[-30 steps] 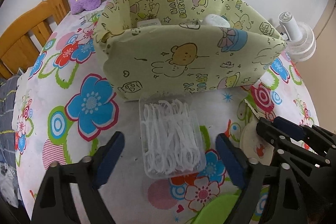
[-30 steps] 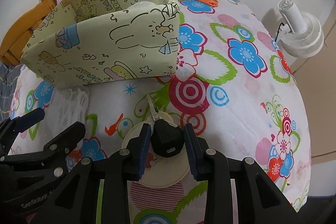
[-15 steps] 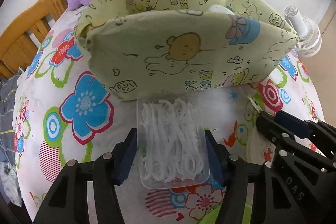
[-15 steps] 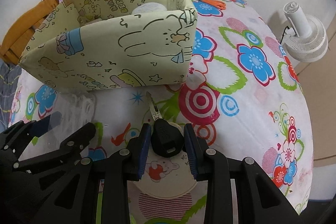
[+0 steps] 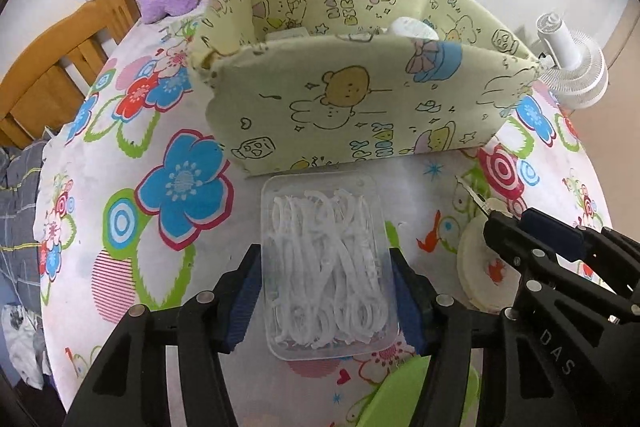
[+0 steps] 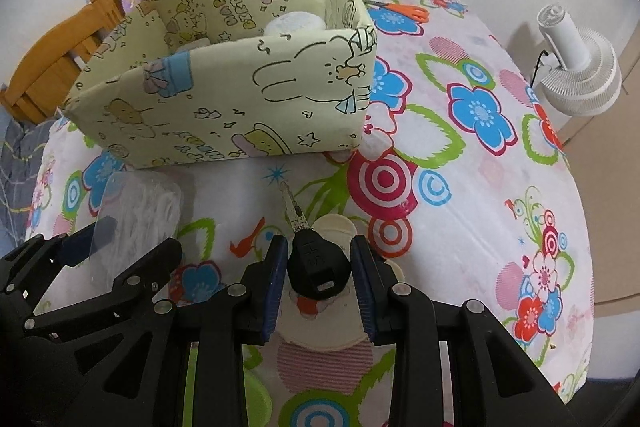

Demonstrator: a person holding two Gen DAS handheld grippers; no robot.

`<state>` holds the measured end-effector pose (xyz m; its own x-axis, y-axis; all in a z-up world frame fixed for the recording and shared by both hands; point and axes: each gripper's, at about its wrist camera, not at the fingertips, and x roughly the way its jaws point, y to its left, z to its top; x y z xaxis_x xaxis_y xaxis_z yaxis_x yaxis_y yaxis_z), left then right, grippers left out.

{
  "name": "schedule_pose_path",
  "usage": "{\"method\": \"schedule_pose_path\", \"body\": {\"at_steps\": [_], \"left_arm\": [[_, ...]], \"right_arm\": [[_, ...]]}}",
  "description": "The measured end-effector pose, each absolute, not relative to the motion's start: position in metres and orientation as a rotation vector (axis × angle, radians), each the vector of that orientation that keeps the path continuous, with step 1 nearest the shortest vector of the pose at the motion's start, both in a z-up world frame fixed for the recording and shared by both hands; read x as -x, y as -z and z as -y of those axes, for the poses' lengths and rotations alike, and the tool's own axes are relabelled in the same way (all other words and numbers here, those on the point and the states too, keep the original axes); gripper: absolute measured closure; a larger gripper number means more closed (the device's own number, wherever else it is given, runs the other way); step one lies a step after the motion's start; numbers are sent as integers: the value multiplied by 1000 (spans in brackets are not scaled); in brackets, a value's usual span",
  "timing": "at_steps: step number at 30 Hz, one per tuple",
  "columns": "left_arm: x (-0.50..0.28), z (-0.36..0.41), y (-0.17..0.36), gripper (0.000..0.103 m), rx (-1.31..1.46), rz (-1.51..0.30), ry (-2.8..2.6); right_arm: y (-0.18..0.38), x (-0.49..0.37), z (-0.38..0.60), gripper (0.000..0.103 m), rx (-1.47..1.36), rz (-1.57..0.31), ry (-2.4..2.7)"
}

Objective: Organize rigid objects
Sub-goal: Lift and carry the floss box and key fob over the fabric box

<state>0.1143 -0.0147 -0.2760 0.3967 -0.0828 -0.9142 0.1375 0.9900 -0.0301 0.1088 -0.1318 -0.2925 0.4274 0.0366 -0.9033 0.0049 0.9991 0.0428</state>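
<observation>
Left gripper (image 5: 326, 301) angled steeply down, jaws just closed, clamping clear box of floss picks (image 5: 326, 267), right gripper (image 6: 320, 287) likewise tilted, clenched on black-headed key (image 6: 316, 261), both before fabric bin (image 5: 360, 99) on counter (image 6: 460, 227)

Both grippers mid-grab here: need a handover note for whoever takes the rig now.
Left gripper: jaws have just closed on the clear plastic box of white floss picks, in front of the storage bin.
Right gripper: shut on the black-headed key, its blade pointing at the bin, above a cream round coaster.
Pale yellow cartoon-print storage bin: already holds some white items.
Done: both things gripped.
Left: put the box and key in the bin.
</observation>
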Motion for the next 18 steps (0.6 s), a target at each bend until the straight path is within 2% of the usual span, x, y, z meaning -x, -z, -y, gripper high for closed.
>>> {"method": "schedule_pose_path", "body": {"at_steps": [18], "left_arm": [[-83,13,221,41,-55,-1066,136]], "right_arm": [[234,-77,134,68,-47,-1024,-15]]}}
